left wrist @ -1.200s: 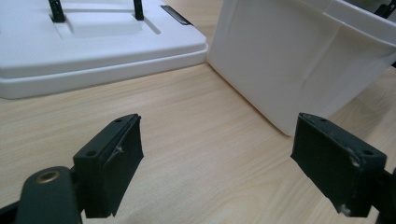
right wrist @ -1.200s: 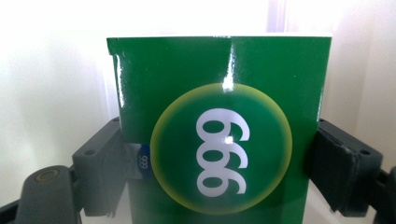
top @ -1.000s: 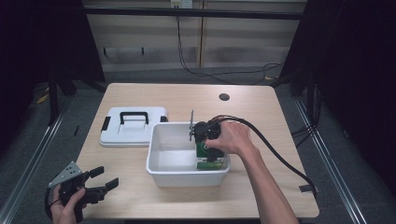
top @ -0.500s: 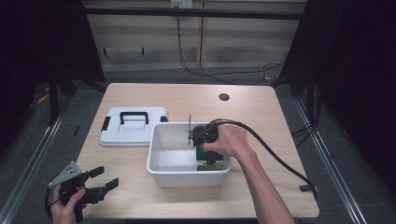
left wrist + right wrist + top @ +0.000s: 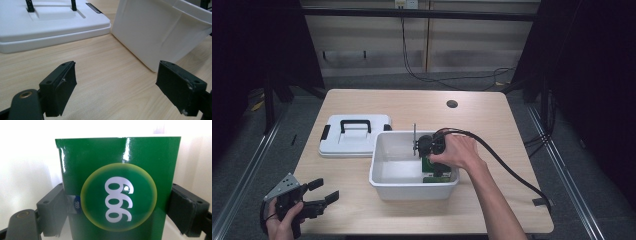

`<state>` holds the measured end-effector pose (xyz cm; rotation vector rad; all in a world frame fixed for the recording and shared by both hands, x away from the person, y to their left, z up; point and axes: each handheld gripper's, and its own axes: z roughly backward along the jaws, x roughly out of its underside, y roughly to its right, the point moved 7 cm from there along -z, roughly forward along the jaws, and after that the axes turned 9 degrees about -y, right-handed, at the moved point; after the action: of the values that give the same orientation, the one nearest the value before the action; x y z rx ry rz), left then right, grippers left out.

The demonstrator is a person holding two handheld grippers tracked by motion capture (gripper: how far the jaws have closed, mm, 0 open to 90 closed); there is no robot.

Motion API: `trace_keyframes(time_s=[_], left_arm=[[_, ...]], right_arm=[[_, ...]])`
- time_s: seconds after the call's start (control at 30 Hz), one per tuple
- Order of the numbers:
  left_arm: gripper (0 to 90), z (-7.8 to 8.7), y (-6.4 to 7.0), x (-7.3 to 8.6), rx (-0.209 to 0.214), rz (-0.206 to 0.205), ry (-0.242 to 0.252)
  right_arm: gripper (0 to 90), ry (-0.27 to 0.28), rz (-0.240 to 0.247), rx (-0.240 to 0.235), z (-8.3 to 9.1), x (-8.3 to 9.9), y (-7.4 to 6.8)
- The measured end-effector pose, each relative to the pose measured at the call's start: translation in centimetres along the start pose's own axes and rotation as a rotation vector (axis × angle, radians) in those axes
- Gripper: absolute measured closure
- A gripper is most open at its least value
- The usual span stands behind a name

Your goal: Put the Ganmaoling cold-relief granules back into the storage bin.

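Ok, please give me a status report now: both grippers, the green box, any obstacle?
Right gripper shut on green box, inside the white bin. Left gripper open, idle at table edge. White lid beside bin, no obstacle.

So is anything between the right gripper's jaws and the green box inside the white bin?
Nothing visible: the right gripper has a jaw at each side of the green box, inside the white bin.
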<state>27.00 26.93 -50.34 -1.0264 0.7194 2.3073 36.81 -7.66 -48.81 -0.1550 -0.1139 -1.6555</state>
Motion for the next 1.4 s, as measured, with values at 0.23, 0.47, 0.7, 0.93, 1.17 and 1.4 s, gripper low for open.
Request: trace_keyframes(time_s=[0.23, 0.47, 0.7, 0.93, 1.17, 1.4], left_arm=[[15.9, 0.0, -0.1, 0.0, -0.002, 0.003, 0.003], [15.9, 0.0, 0.0, 0.0, -0.004, 0.002, 0.003], [15.8, 0.0, -0.1, 0.0, -0.003, 0.001, 0.0], [15.8, 0.0, 0.0, 0.0, -0.002, 0.002, 0.001], [15.8, 0.0, -0.1, 0.1, -0.004, 0.008, -0.002], [15.9, 0.0, -0.1, 0.0, -0.004, 0.006, -0.001]], right_arm=[[12.9, 0.021, 0.012, 0.002, 0.7, 0.4, 0.1], [12.8, 0.055, 0.001, 0.007, 1.7, 0.9, 0.0], [13.2, 0.129, -0.007, 0.016, 2.8, 1.0, 0.2], [13.4, 0.205, -0.035, 0.003, 3.7, 1.1, 0.0], [15.2, 0.282, -0.071, 0.019, 5.1, 1.7, 0.1], [17.0, 0.407, -0.127, 0.038, 6.4, 2.2, 0.3]])
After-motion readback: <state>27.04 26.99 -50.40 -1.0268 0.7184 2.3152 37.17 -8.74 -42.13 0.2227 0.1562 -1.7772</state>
